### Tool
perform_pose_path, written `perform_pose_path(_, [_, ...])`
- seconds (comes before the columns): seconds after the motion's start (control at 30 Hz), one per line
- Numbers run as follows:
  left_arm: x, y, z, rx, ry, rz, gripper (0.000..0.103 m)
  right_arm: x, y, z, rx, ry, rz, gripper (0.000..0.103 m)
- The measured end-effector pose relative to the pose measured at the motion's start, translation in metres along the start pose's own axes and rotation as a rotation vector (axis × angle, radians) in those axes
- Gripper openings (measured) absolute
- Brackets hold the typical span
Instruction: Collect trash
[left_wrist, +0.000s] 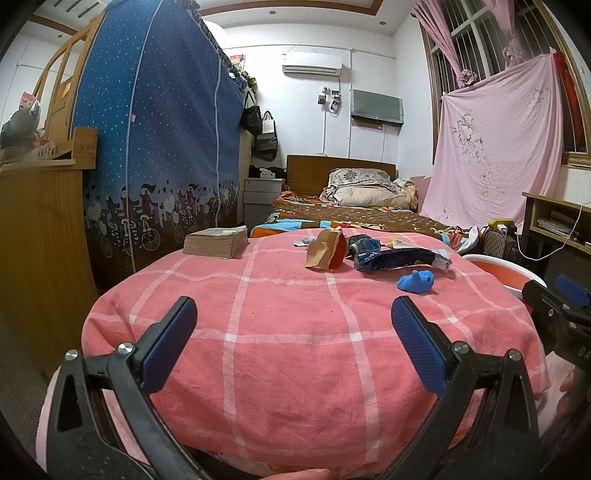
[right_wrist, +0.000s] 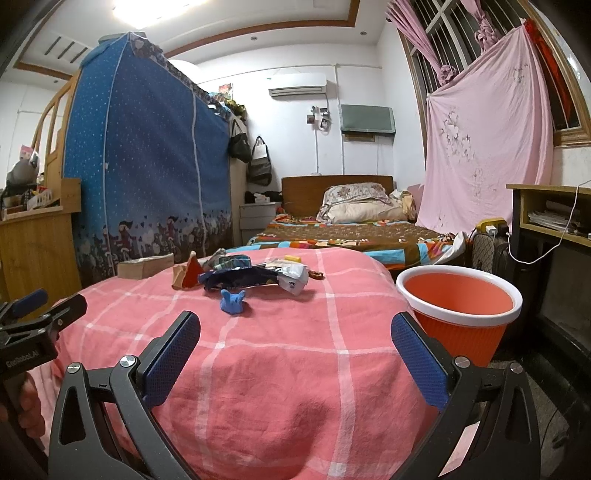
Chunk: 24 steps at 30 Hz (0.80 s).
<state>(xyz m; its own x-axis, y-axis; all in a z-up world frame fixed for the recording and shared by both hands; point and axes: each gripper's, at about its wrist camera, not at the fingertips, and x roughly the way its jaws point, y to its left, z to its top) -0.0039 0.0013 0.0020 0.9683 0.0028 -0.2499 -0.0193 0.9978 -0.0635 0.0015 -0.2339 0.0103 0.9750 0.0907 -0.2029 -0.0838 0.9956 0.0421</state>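
Both tools are held at the near edge of the pink checked cloth-covered surface (right_wrist: 280, 369), and nothing is gripped: the left gripper (left_wrist: 293, 332) has its blue-padded jaws spread wide and empty, and the right gripper (right_wrist: 295, 347) likewise stands wide open over bare cloth. The trash lies in a loose cluster towards the far side: a crumpled blue glove-like lump (right_wrist: 232, 301) nearest, then a long dark blue foil wrapper (right_wrist: 251, 278), a brown paper bag with a red panel (left_wrist: 325, 253) at its left, and smaller scraps behind that are too jumbled to identify with confidence. The orange plastic bin with a white rim (right_wrist: 461, 314) stands just beside the surface at its right, apparently empty. A thick worn book (left_wrist: 218, 242) at the far left seems not to be trash. Judgement: collection has not begun; this is the approach step. The next move calls for the right tool to advance to the blue lump, close on it, then carry it right over the bin rim
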Motion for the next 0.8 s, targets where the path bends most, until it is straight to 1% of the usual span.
perform_pose_path(0.8, [-0.0006, -0.0008, -0.0003, 0.002, -0.002, 0.001, 0.089, 0.0005, -0.0015, 0.0005, 0.003, 0.004, 0.001, 0.103])
